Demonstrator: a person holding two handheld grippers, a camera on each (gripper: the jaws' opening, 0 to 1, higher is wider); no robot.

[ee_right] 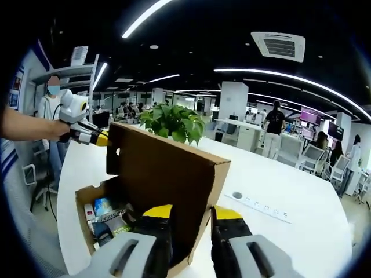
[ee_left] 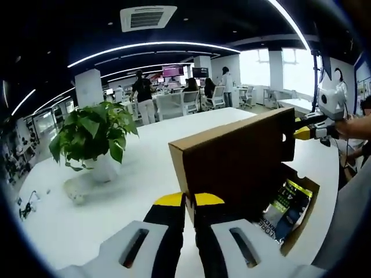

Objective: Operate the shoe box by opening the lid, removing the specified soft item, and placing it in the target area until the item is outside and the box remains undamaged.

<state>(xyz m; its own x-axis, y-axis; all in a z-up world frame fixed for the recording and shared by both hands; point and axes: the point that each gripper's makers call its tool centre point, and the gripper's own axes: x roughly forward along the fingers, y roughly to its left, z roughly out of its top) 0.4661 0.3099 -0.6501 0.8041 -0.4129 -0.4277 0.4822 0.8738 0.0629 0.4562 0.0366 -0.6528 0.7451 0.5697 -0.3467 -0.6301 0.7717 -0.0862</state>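
A: Where is the shoe box (ee_left: 243, 168)?

B: It sits on the white counter (ee_left: 145, 174) with its lid (ee_right: 162, 174) raised upright. The left tool (ee_left: 189, 202) has its yellow-tipped jaws narrowed on one corner of the lid, pinching the cardboard edge.

A: And the right tool (ee_right: 191, 215)?

B: Its jaws grip the opposite side of the lid, the cardboard edge running down between them. In the left gripper view it reaches in from the right, touching the lid's far end.

A: What lies inside?

B: Packaged items (ee_left: 287, 208) rest on the box floor; whether they are soft cannot be told. A potted plant (ee_left: 93, 136) stands apart on the counter, and a power strip (ee_right: 261, 205) lies beyond the box.
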